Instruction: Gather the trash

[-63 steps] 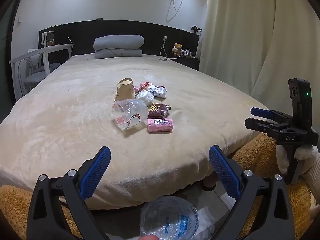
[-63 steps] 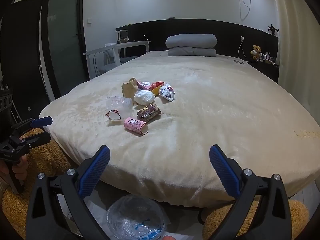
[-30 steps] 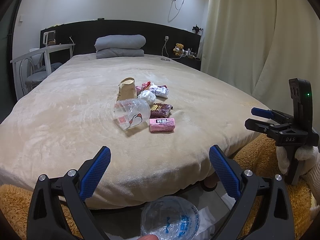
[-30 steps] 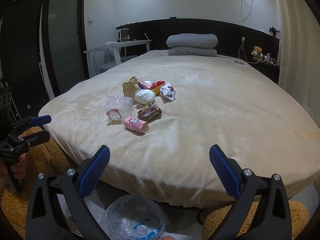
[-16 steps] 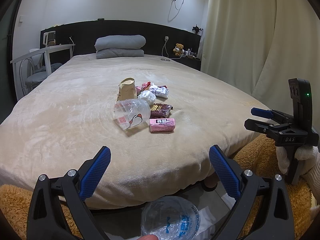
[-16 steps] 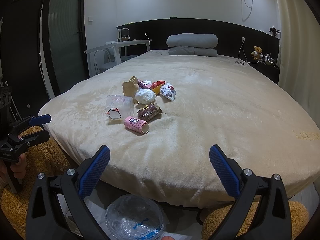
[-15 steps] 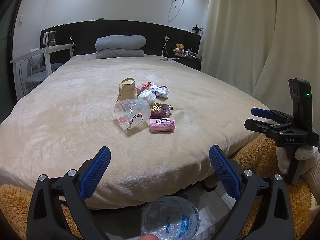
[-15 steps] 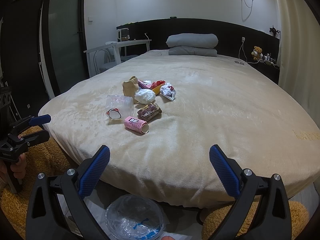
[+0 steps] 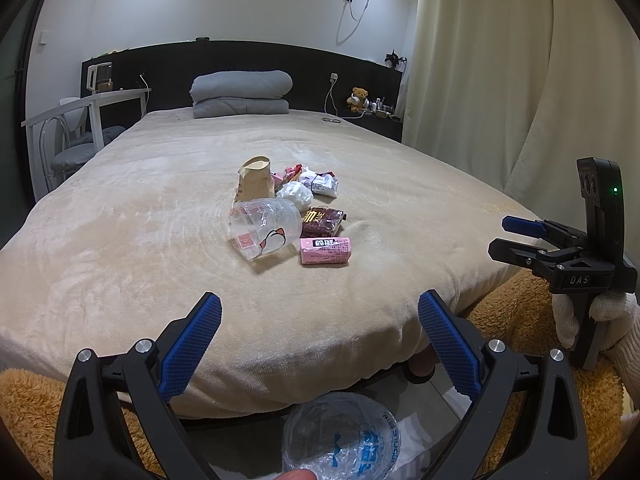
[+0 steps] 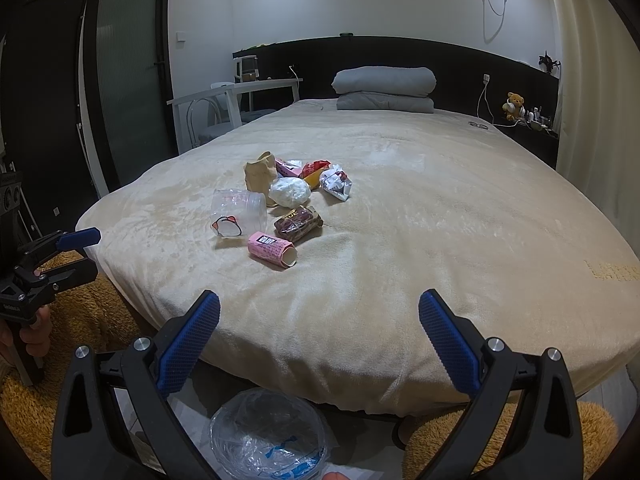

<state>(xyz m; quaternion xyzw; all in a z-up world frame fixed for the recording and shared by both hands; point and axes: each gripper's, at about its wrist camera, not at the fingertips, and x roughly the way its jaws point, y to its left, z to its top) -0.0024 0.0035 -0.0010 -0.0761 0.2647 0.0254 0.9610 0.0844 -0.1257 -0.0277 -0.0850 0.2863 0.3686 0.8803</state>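
Trash pile (image 9: 290, 212) mid-bed (image 9: 120, 240): clear cup (image 9: 265, 227) tipped over, mouth toward the foot; pink carton (image 9: 326, 251) lying crosswise just beside it. Left gripper (image 9: 320, 340) and right gripper (image 10: 319, 338) both spread wide, holding nothing, hovering off the foot edge.

You can read few texts here. On the body of your right tongs (image 9: 520, 240), seen from the left wrist camera, white letters spell "DAS". On the dark brown snack wrapper (image 9: 323, 222) lying on the bed, gold letters read "XUE". The pink carton (image 9: 326, 251) beside it carries a black and white printed label, too small to read. The clear bag (image 9: 344, 438) on the floor below bears blue printing that stays illegible.
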